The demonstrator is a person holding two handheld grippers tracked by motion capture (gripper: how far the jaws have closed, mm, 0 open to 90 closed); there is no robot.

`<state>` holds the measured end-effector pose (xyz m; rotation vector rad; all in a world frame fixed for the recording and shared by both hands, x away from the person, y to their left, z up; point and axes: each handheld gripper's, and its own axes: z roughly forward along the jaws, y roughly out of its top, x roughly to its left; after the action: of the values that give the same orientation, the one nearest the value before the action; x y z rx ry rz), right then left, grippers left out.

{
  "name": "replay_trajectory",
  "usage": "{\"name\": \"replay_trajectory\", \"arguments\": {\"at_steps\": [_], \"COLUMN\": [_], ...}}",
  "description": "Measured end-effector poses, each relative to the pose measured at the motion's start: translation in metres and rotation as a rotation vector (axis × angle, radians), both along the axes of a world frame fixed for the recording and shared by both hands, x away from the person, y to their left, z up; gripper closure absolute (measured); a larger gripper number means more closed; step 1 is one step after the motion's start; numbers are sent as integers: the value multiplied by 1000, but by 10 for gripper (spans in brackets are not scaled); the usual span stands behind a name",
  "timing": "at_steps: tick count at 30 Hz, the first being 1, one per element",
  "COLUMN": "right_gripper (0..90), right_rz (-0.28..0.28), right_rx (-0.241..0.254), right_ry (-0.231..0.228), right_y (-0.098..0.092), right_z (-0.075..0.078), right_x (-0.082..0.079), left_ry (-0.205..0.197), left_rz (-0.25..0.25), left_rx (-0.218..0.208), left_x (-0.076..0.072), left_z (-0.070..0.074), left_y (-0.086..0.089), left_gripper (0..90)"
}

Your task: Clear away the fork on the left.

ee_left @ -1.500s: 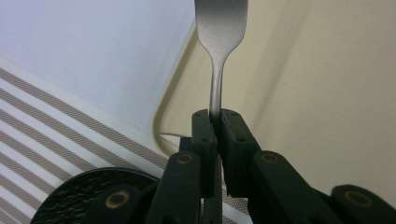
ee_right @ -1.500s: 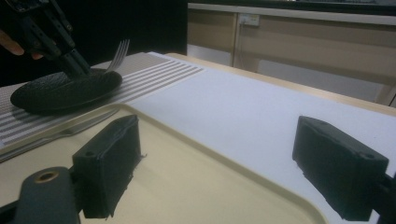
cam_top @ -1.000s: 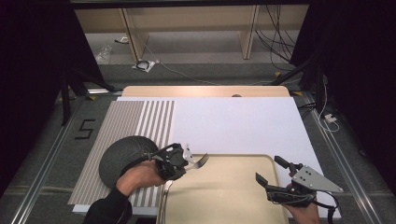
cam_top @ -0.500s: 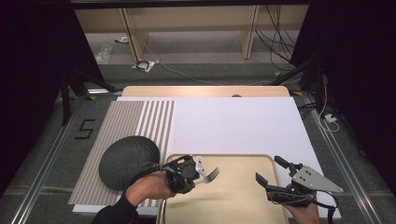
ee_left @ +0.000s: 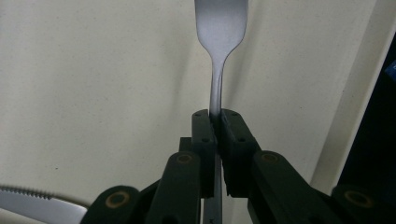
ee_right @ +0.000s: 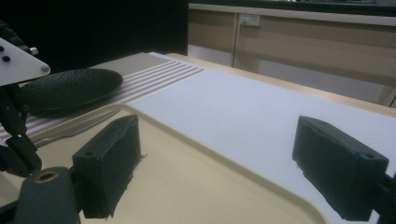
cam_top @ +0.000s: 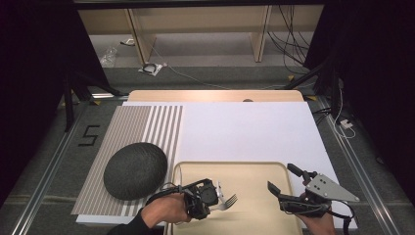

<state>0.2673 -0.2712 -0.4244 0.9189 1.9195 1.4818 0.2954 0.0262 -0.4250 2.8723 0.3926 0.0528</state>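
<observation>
**Fork held over the tray**

Over the beige plastic tray (cam_top: 254, 171), the left tool (cam_top: 215, 196) grips a silver metal fork (ee_left: 220, 28) by its handle, not yet set down. A serrated knife (ee_left: 32, 207) already lies in the tray. The right tool (cam_top: 284, 188) gapes wide, empty. Fork tines are cut off in the left gripper view.

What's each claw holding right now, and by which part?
The left claw is shut on the fork, gripping its thin handle just below the head, over the tray. The right claw is open and holds nothing.
</observation>
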Motion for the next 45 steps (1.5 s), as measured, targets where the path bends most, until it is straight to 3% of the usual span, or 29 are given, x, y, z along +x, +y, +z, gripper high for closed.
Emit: {"name": "replay_trajectory", "arguments": {"at_steps": [9,19,25,36,37,40,45], "right_gripper": [162,163,163,163,163,163,163], "right_rz": [-1,1,3,5,6,6,6], "right_rx": [-5,-6,-6,-10,-5,-7,-8], "right_ry": [1,1,0,0,-2,1,0], "right_y": [0,0,0,0,0,1,1], "right_z": [0,0,0,0,0,0,0], "right_x": [0,-1,-1,-1,0,0,0], "left_ry": [32,84,96,122,102,72,22], "left_rz": [-23,-20,-12,-11,-1,-7,-40], "left_rx": [22,16,41,21,-7,-46,-95], "left_x": [-7,-9,-9,-8,-8,-8,-12], "left_z": [-12,-20,-27,-27,-22,-15,-12], "left_y": [-6,-5,-5,-2,0,2,0], "left_gripper": [842,841,841,796,740,715,815]}}
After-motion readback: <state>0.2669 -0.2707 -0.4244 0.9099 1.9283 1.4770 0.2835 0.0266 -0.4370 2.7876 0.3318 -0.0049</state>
